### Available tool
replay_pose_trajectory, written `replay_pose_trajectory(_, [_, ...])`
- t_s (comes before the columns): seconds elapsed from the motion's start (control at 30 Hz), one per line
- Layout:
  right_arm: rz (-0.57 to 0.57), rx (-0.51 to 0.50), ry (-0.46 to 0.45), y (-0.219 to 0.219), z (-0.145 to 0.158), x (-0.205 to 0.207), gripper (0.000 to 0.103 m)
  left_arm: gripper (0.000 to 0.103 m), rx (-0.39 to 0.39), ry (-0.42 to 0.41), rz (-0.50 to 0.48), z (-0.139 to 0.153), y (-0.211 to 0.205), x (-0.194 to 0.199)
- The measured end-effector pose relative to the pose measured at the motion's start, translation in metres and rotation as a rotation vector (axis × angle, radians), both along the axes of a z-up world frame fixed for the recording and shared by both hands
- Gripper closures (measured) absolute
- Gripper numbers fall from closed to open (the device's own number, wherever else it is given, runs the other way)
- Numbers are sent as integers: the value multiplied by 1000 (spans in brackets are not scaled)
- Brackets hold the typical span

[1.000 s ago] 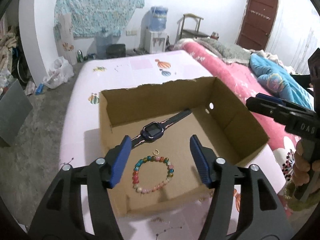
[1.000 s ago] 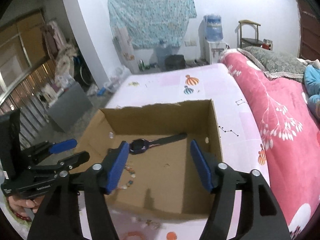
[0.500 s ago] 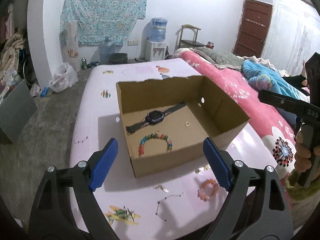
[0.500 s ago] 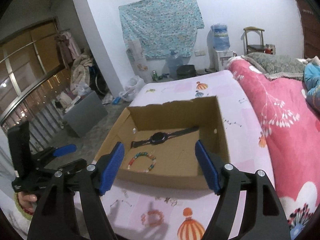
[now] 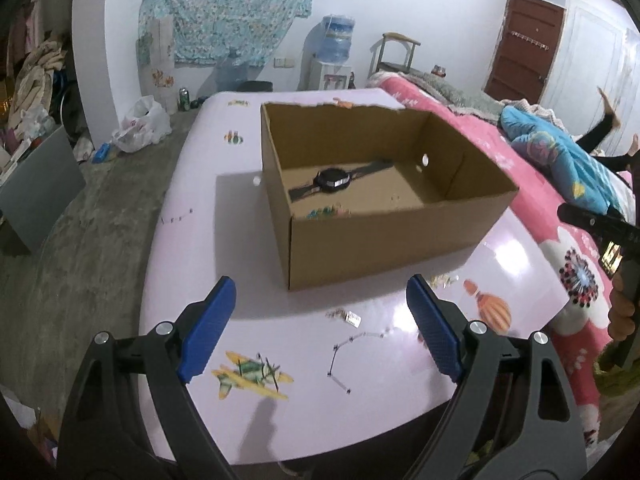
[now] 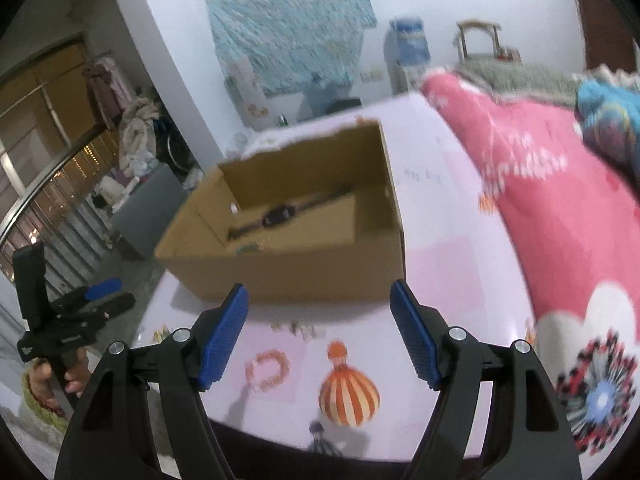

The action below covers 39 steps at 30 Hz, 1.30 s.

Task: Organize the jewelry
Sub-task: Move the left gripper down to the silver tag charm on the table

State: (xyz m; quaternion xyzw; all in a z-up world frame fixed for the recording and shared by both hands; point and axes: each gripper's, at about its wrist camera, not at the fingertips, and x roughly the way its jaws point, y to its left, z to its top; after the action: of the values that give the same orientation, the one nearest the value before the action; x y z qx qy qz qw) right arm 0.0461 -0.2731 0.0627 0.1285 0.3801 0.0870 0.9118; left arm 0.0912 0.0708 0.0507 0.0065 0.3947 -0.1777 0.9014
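Left gripper (image 5: 320, 332): black plastic arms with ribbed blue pads, jaws spread wide and holding nothing, above the near part of the table.
Right gripper (image 6: 318, 334): same build, jaws likewise wide apart and empty; this view is blurred.
Table (image 5: 248, 272): glossy pale pink top, rounded corners, printed with cartoon balloons and a small aeroplane.
Box (image 5: 384, 248): open rectangular cardboard box, matte brown, torn upper edge on its far wall, small round holes in the side walls; it stands on the middle of the table.
Watch (image 5: 334, 179): dark, with a rounded face and a flat strap laid out straight, lying on the box floor towards the far wall.
Bead bracelet (image 5: 328, 212): multicoloured round beads, inside the box just behind the near wall, mostly hidden by it.
Ring (image 5: 395, 197): thin small hoop on the box floor, right of the watch; probably metal, too small to be sure.
Pink bracelet (image 6: 267, 370): loop of pale pink knobbly beads, flat on the table in front of the box, outside it, between the right gripper's pads.
Small trinkets (image 5: 347, 316): tiny pieces on the table just before the box; shapes unclear.
Bed (image 6: 560, 200): soft pink floral quilt beside the table.
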Motion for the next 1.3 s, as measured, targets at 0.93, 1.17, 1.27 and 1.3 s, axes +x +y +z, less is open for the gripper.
replay_pose_trajectory(0.93, [42, 41, 176, 41, -84, 18, 36, 80, 116, 96, -177, -88, -54, 31])
replay_pose_trajectory(1.17, [31, 49, 183, 37, -88, 19, 36, 87, 174, 107, -177, -98, -65, 32])
replay_pose_trajectory(1.27, [23, 54, 188, 35, -90, 18, 36, 91, 178, 97, -174, -99, -67, 31])
replay_pose_trajectory(1.3, [19, 57, 190, 35, -91, 18, 36, 93, 180, 95, -176, -99, -69, 30])
